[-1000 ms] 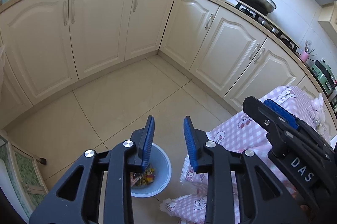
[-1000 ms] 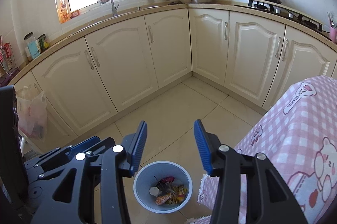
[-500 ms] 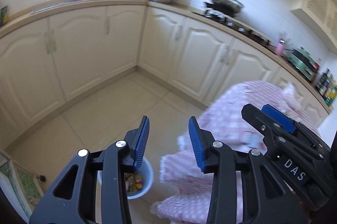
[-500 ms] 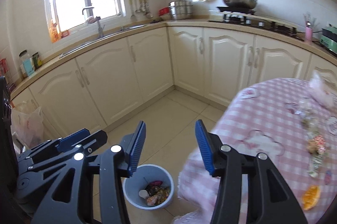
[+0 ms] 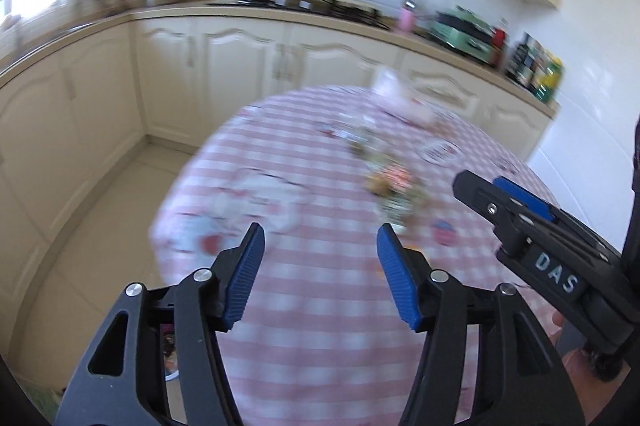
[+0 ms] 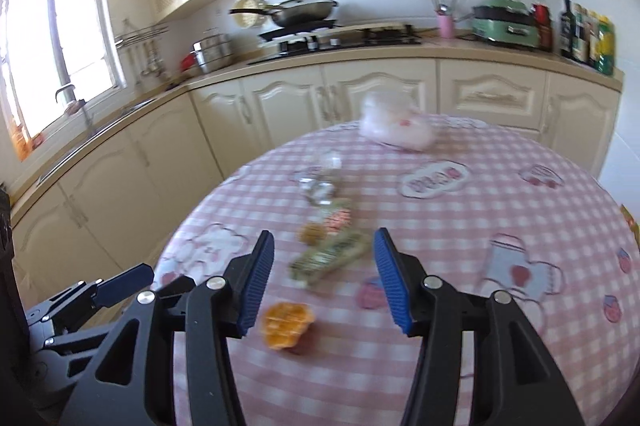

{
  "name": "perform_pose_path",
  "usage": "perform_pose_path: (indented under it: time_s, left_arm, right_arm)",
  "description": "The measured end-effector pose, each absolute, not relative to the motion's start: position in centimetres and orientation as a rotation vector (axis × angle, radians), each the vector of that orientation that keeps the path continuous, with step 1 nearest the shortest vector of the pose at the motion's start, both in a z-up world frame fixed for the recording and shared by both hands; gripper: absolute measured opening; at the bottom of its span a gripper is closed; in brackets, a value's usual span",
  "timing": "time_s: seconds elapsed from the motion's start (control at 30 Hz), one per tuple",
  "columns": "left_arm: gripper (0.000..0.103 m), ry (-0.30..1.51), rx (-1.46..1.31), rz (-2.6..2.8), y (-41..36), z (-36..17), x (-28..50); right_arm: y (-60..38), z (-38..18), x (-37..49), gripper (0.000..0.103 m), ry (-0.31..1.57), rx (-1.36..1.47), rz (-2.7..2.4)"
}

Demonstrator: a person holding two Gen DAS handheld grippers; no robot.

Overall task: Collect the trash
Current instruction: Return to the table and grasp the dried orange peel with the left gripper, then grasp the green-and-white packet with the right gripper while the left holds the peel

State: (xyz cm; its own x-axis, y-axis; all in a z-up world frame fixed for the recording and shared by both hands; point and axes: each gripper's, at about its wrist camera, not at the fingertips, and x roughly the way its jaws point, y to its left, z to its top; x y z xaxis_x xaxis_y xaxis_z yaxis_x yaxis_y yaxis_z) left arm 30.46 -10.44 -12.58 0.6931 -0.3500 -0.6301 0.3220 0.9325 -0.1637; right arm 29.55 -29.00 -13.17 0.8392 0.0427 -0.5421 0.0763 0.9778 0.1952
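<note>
A round table under a pink checked cloth (image 6: 460,226) carries scattered trash: an orange peel (image 6: 286,320), a green wrapper (image 6: 330,258), a red-and-white wrapper (image 6: 338,218), clear plastic (image 6: 320,181) and a white bag (image 6: 394,127). My right gripper (image 6: 324,268) hangs above the near trash; its jaws are opening and hold nothing. My left gripper (image 5: 320,262) is over the cloth (image 5: 320,306) short of the blurred trash pile (image 5: 394,185); its jaws are opening with nothing between them. The right gripper (image 5: 516,201) shows at the right of the left wrist view.
Cream cabinets (image 6: 280,105) run along the wall behind the table. The counter holds a wok on the hob (image 6: 304,9), a green appliance (image 6: 506,19) and bottles (image 6: 588,33). A sliver of the trash bin (image 5: 170,354) shows behind the left finger.
Both views have swung from the floor and the trash bin up and right onto the table. The left jaws have spread much wider; the right jaws a little.
</note>
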Motion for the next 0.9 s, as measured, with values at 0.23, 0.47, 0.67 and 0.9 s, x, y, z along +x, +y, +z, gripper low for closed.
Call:
perform_pose_path:
  time_s: [0.23, 0.47, 0.67, 0.9]
  left_arm:
    - [0.059, 0.797, 0.044, -0.454, -15.9, -14.2, 30.2]
    - [0.033, 0.864, 0.07, -0.463, -17.4, -15.8, 31.2]
    - [0.033, 0.796, 0.017, -0.437, -14.9, -14.2, 30.6]
    - [0.033, 0.736, -0.038, -0.316, -9.7, -12.8, 31.5]
  right_arm:
    - [-32.6, -14.8, 28.9, 0.053, 0.6, 0.267, -0.051]
    - [-33.2, -15.3, 29.2, 0.053, 0.63, 0.284, -0.039]
    - [-32.1, -15.7, 30.3, 0.054, 0.672, 0.286, -0.001]
    - [-29.0, -16.9, 33.7, 0.054, 0.767, 0.319, 0.079]
